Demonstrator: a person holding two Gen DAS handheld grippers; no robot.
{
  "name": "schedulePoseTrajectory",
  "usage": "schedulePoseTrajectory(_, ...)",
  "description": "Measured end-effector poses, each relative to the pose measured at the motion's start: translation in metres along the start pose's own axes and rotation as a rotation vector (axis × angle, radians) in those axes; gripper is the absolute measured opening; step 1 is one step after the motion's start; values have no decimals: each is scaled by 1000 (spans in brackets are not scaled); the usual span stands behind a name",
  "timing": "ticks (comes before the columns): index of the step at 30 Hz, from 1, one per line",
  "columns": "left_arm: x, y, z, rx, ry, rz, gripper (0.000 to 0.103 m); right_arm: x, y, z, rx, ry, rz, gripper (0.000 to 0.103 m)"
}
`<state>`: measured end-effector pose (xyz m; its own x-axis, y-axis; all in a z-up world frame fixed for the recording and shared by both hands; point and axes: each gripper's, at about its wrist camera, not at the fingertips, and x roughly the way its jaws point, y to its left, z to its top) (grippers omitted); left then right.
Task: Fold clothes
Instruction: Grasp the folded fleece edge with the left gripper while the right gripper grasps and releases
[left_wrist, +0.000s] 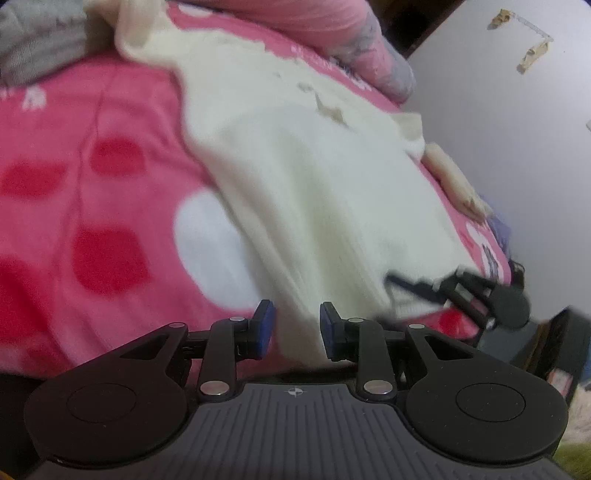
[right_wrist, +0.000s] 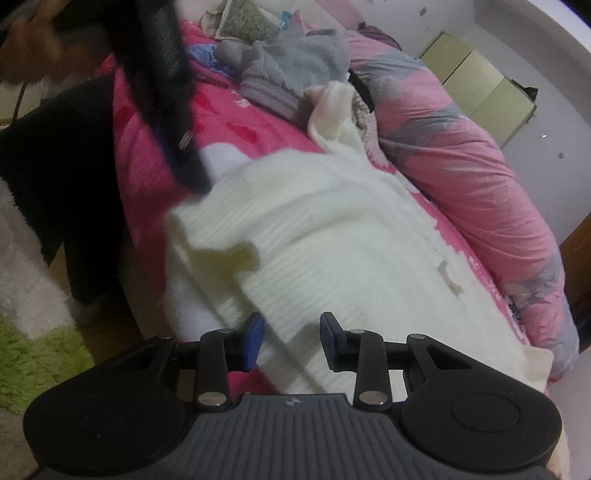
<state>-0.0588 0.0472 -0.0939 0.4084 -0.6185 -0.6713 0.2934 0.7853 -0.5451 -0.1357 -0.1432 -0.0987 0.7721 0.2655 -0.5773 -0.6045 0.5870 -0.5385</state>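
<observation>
A cream knit sweater (left_wrist: 295, 177) lies spread on a pink blanket (left_wrist: 74, 184) on a bed; it also shows in the right wrist view (right_wrist: 332, 236), with a sleeve folded over its body. My left gripper (left_wrist: 297, 325) is open, its blue pads just above the sweater's near hem. My right gripper (right_wrist: 291, 336) is open over the sweater's lower edge. The right gripper also appears in the left wrist view (left_wrist: 480, 291) at the sweater's far corner. The left gripper appears blurred in the right wrist view (right_wrist: 173, 110).
A grey garment (right_wrist: 291, 70) lies in a heap at the bed's far end. A pink and grey duvet (right_wrist: 461, 166) is bunched along the right side. A white wall (left_wrist: 517, 129) borders the bed. A green rug (right_wrist: 33, 362) covers the floor at left.
</observation>
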Motion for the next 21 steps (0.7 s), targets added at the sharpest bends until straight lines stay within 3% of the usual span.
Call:
schedulePoseTrajectory(10,19,13,0,-113,18,-48,27,3,7,-2,-36,23,-21,29)
schedulePoseTrajectory(12,19,13,0,-110,17,-48,26,1,9,-3,-39,15,-33,17)
schedulePoseTrajectory(13,19,12,0,-107,14,-46,26,0,7,-3,-26,10,-51,5)
schedulePoseTrajectory(17,17,9,-4,-98,-1,-38,16,-21,-12,0,52,-30,-110,4)
schedulePoseTrajectory(21,11,9,-7,-82,-18,-54,7,-42,-24,-1,73,-14,-61,3)
